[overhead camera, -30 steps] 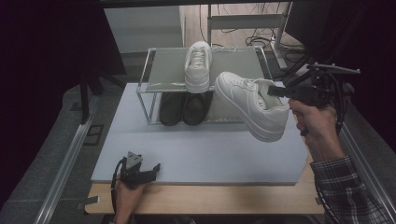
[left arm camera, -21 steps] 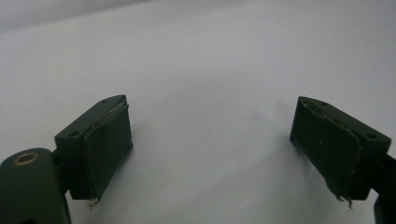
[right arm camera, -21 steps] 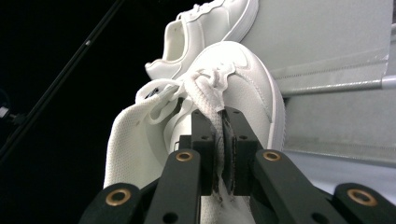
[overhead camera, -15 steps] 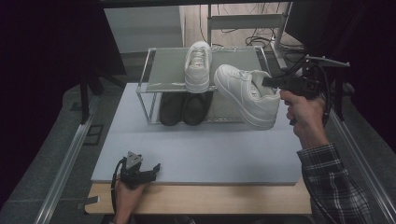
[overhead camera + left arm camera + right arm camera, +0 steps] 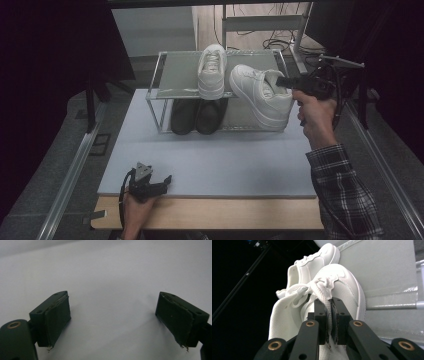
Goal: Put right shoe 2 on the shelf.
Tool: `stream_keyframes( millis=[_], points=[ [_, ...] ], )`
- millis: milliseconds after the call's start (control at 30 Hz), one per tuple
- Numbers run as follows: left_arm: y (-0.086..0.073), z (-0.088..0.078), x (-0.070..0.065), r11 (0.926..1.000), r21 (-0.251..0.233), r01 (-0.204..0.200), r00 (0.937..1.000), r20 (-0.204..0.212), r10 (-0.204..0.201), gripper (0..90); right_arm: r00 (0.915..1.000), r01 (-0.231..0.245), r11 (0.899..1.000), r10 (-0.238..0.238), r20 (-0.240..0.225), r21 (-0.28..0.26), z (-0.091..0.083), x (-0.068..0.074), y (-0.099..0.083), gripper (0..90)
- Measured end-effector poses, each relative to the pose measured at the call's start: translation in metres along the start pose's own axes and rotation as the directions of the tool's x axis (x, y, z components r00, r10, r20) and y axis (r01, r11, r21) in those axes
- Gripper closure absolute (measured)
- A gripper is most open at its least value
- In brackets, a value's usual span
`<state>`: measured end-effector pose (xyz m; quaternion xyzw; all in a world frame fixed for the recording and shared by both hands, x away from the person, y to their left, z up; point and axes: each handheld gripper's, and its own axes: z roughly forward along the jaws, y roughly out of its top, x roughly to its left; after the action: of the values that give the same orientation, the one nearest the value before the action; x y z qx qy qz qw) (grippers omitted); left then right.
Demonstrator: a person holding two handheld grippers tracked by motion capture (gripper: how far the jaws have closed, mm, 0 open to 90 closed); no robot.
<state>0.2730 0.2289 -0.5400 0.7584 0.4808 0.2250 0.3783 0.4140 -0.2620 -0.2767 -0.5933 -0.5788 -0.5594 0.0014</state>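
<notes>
Nearest the person, well short of the shoe rack [image 5: 165,92], the left gripper [image 5: 162,181] rests at the table's [image 5: 225,160] front edge, its jaws spread wide with nothing between them; the left gripper view looks past them onto bare table. It sits where it sat 1 second ago.

Farther in, under the rack's top shelf, 2 black shoes [image 5: 197,116] stand side by side.

Just right of them, at the rack's right end, the right gripper [image 5: 280,82] holds the second white sneaker [image 5: 262,95]. The right gripper view shows its jaws clenched on the sneaker's tongue [image 5: 329,305], laces bunched above. Over the last second this sneaker has travelled up and back from in front of the rack to the level of the top shelf, toe now pointing inward. Whether its sole already touches the shelf I cannot tell.

On the shelf itself stands the first white sneaker [image 5: 212,70], just left of the carried one. Judging by this, the pair is nearly reunited: what is left is setting the sneaker down parallel to its mate and letting go.
</notes>
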Motion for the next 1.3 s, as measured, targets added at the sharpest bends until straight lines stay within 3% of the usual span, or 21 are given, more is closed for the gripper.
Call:
stream_keyframes(
  millis=[533,900,1033,1100,1300],
  points=[
    [0.0,0.0,0.0,1.0,-0.003,0.003,1.0,-0.001,-0.003,11.8,0.9983,0.0,0.999,0.003,0.059,-0.043,0.031,-0.003,0.009,83.4],
    [0.0,0.0,0.0,1.0,-0.003,0.003,1.0,-0.001,-0.003,11.9,0.9965,-0.017,0.996,0.024,0.08,-0.086,0.063,-0.003,0.015,82.0],
    [0.0,0.0,0.0,1.0,-0.003,0.003,1.0,-0.002,-0.003,11.9,0.9975,-0.023,0.994,0.03,0.064,-0.102,0.07,-0.004,0.014,80.0],
    [0.0,0.0,-0.001,1.0,-0.004,0.003,1.0,-0.001,-0.003,12.0,0.9985,-0.045,0.993,0.048,0.028,-0.108,0.073,-0.008,0.013,77.3],
    [0.0,0.0,-0.001,1.0,-0.004,0.004,1.0,-0.002,-0.004,12.0,1.0,-0.004,0.996,0.003,-0.003,-0.085,0.071,-0.005,0.016,62.1]
  ],
)
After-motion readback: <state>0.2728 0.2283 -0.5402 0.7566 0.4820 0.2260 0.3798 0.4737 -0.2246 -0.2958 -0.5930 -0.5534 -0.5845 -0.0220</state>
